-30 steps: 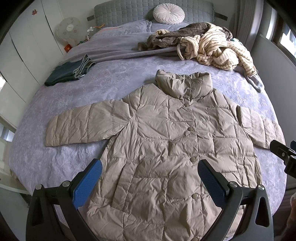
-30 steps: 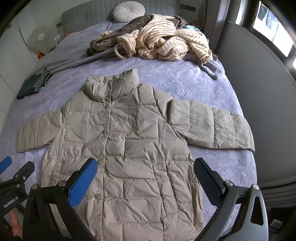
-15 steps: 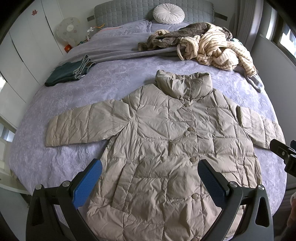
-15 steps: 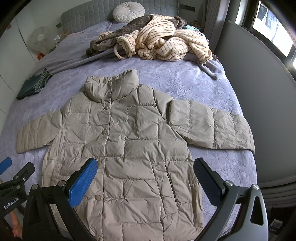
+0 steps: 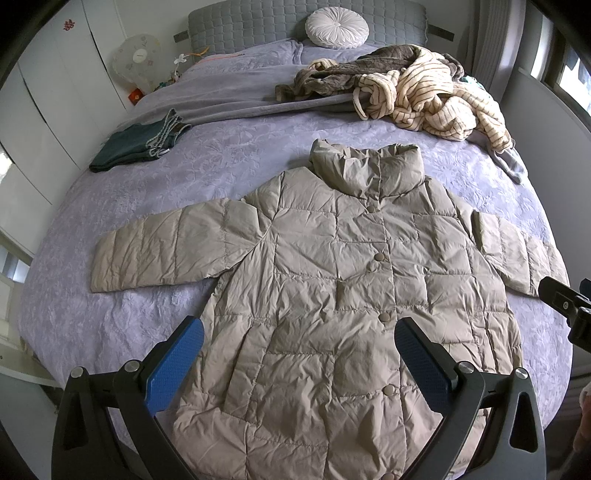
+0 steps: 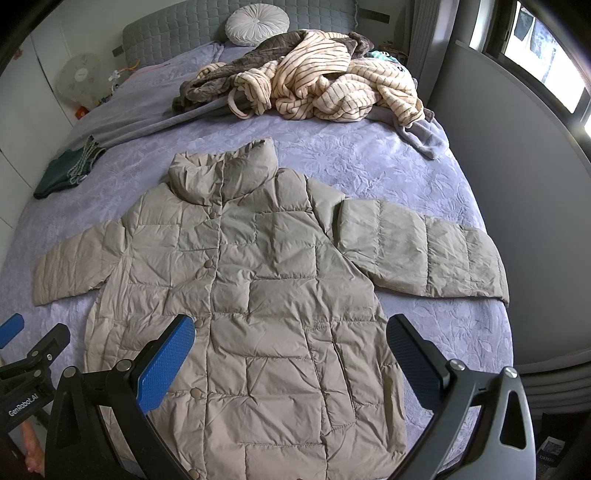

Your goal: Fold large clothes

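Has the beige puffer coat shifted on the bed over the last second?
No. In the left wrist view the beige puffer coat keeps its place against the round white cushion and the folded dark green garment; both sleeves lie spread as before.

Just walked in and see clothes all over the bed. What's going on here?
A person is holding a two-finger gripper in each hand above a beige puffer coat spread flat, front up and buttoned, on the purple bed, both sleeves out to the sides. The left gripper and right gripper are both open and hold nothing. No fold has been made yet. A striped robe pile and folded dark clothes lie farther up the bed.
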`<state>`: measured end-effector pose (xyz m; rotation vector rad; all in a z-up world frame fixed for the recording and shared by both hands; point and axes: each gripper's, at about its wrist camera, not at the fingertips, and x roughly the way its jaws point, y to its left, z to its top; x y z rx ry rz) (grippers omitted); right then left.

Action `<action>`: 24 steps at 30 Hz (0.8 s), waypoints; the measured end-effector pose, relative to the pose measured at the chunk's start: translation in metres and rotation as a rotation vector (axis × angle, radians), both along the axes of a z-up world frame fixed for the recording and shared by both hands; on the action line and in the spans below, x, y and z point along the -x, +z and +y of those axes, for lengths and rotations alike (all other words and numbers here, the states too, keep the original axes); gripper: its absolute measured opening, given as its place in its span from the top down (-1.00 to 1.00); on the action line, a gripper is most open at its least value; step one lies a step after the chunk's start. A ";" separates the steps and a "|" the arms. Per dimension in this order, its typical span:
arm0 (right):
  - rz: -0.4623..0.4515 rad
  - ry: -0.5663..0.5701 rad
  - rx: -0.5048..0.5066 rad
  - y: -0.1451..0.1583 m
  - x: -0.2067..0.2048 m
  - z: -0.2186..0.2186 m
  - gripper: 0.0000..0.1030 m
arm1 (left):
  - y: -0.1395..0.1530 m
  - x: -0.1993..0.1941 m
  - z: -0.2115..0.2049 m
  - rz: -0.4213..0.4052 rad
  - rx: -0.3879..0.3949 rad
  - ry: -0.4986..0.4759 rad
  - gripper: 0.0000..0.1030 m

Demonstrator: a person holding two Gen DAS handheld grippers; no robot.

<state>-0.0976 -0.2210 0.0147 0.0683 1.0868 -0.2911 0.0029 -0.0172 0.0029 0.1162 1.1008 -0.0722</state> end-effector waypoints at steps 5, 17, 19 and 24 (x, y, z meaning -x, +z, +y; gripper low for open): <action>0.000 -0.001 0.000 0.000 -0.002 -0.001 -1.00 | 0.000 0.002 0.000 0.001 0.000 -0.001 -1.00; 0.000 -0.001 -0.001 -0.001 0.000 0.000 -1.00 | 0.000 0.001 0.000 0.001 0.000 -0.001 -1.00; 0.000 0.000 0.000 0.000 -0.002 0.000 -1.00 | 0.000 0.001 0.000 0.002 0.000 0.000 -1.00; 0.001 -0.002 -0.002 -0.001 0.000 0.000 -1.00 | 0.000 0.001 0.000 0.001 0.000 -0.002 -1.00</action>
